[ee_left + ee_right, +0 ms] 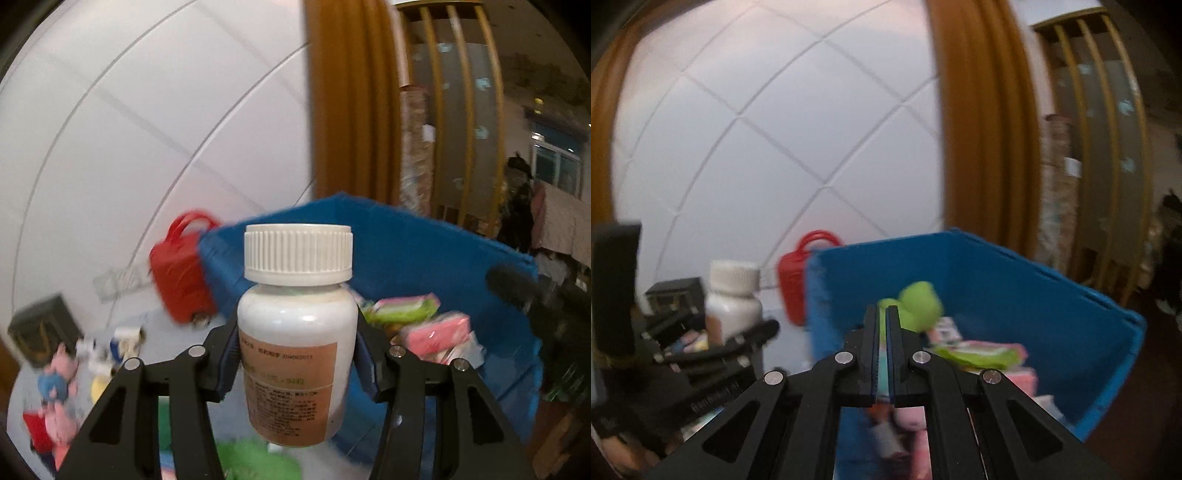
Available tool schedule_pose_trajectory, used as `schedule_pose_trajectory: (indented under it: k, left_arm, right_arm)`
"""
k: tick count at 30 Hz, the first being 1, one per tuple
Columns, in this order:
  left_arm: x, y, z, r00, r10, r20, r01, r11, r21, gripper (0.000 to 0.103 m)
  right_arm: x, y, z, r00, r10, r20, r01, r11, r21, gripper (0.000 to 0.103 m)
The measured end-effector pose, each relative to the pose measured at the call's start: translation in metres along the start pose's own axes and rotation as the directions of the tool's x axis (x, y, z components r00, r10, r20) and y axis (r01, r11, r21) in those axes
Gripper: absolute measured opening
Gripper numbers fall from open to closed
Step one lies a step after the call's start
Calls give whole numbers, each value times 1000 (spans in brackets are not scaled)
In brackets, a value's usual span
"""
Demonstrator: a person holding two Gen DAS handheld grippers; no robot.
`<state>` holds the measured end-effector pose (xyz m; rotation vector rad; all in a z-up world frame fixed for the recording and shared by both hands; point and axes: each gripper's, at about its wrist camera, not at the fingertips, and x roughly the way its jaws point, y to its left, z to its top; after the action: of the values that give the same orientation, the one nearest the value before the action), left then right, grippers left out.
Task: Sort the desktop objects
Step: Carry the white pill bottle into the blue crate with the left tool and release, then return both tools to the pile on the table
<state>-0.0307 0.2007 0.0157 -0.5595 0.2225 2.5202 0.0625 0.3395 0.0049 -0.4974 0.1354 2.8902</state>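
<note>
The left gripper (297, 354) clasps a white plastic pill bottle with a ribbed cap and tan label (295, 347), upright, just short of the blue fabric bin (424, 251) ahead and rightward. The right gripper (885, 328), jaws nearly closed and apparently empty, hangs over that bin, which holds pink and green packets (406, 310).

A white worktop (155, 325) carries a blue bin (424, 243) at 3 o'clock. Just beside the bin's left wall, toward 10 o'clock, stands a red handled bag (177, 273). At 8 o'clock lie blurred small toys (59, 384) and a dark box (40, 328).
</note>
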Motion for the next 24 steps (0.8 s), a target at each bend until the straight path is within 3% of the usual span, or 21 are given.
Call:
schedule_pose_trajectory:
  k: [5, 13, 15, 16, 17, 19, 21, 24]
  left_arm:
    - [14, -56, 30, 994, -105, 36, 103, 993, 49, 52]
    - [33, -121, 26, 976, -215, -14, 215, 968, 130, 52]
    - [38, -131, 29, 979, -204, -19, 205, 969, 134, 63]
    - [39, -131, 29, 980, -197, -22, 198, 971, 134, 81]
    - [38, -132, 29, 981, -192, -14, 192, 973, 130, 88]
    - [35, -130, 27, 982, -188, -2, 187, 974, 126, 93]
    - [33, -127, 26, 983, -186, -8, 186, 976, 117, 98]
    - [29, -115, 24, 986, -168, -7, 168, 981, 92, 98]
  right_arm:
    - [-4, -48, -6, 995, -99, -17, 100, 994, 54, 4]
    - [-10, -104, -15, 971, -229, -62, 234, 969, 83, 5]
    - [-9, -111, -18, 967, -245, -76, 251, 965, 80, 7]
    - [-7, -113, -18, 965, -251, -81, 257, 963, 78, 8]
    - [-6, -114, -19, 963, -255, -85, 262, 962, 75, 15]
    - [-6, -120, -22, 956, -276, -95, 283, 956, 71, 28]
    - [-6, -125, -23, 956, -278, -92, 286, 955, 82, 68]
    - [-8, -127, -21, 955, -286, -78, 292, 953, 75, 78]
